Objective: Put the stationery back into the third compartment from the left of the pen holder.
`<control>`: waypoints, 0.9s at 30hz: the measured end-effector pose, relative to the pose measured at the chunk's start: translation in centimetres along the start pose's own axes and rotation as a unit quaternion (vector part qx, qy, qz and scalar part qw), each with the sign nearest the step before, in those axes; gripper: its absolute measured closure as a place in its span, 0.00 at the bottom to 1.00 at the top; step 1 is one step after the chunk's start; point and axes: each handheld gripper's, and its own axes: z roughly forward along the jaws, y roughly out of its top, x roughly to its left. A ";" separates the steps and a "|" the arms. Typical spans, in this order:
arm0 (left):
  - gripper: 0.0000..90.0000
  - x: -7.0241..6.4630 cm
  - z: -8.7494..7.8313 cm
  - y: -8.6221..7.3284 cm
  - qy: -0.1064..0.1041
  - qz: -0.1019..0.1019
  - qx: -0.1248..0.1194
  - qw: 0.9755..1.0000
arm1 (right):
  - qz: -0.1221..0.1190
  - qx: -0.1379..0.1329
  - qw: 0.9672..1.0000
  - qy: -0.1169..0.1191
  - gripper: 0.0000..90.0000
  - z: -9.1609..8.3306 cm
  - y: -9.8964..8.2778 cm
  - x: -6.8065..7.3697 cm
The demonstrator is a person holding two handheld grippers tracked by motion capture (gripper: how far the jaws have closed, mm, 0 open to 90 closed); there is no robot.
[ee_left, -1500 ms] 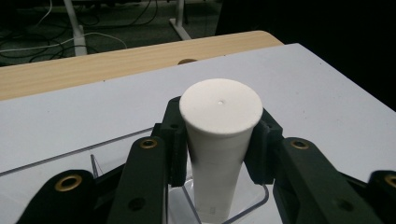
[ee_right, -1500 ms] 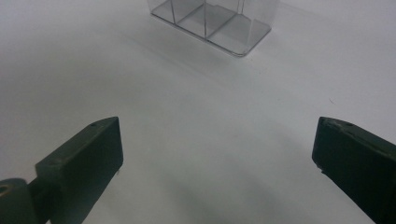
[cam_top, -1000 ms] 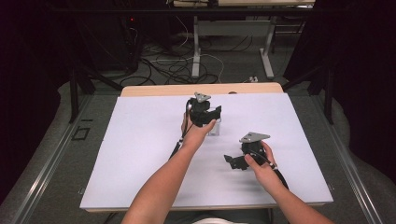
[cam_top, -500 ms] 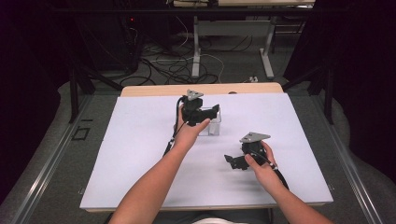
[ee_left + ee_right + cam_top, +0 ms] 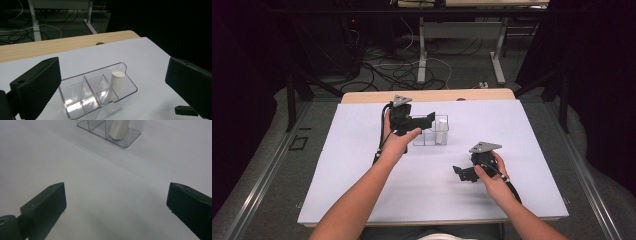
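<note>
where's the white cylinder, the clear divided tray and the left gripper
white cylinder (image 5: 117, 82), left gripper view, its side wall
clear divided tray (image 5: 93, 86), left gripper view, a middle divider wall
left gripper (image 5: 432, 118), high view, between its open jaws' tips

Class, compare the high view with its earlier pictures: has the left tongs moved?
Yes. The left tongs have drawn back leftward from the clear divided tray, toward the table's wooden far edge; their jaws have just been opening, nothing between them.

Divided tray (image 5: 100, 97): clear plastic, glossy, reflective walls
Cylinder (image 5: 117, 81): white, matt, smooth
Counter cover (image 5: 362, 175): white, matt, smooth sheet
Counter far edge (image 5: 362, 96): pale wood
Left gripper (image 5: 112, 82): black matt plastic
</note>
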 end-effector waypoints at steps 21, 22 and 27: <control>0.01 3.9 -6.3 -1.2 0.030 0.004 -0.009 1.000 | 0.011 -0.005 1.000 -0.017 0.03 -0.6 0.0 -0.8; 0.01 4.2 -6.6 -1.3 0.029 0.000 -0.005 1.000 | 0.009 -0.006 1.000 -0.017 0.03 -0.6 0.0 -0.8; 0.01 5.3 -8.0 -2.2 0.033 -0.012 -0.007 0.999 | 0.017 -0.008 1.000 -0.020 0.03 -0.8 0.0 -1.1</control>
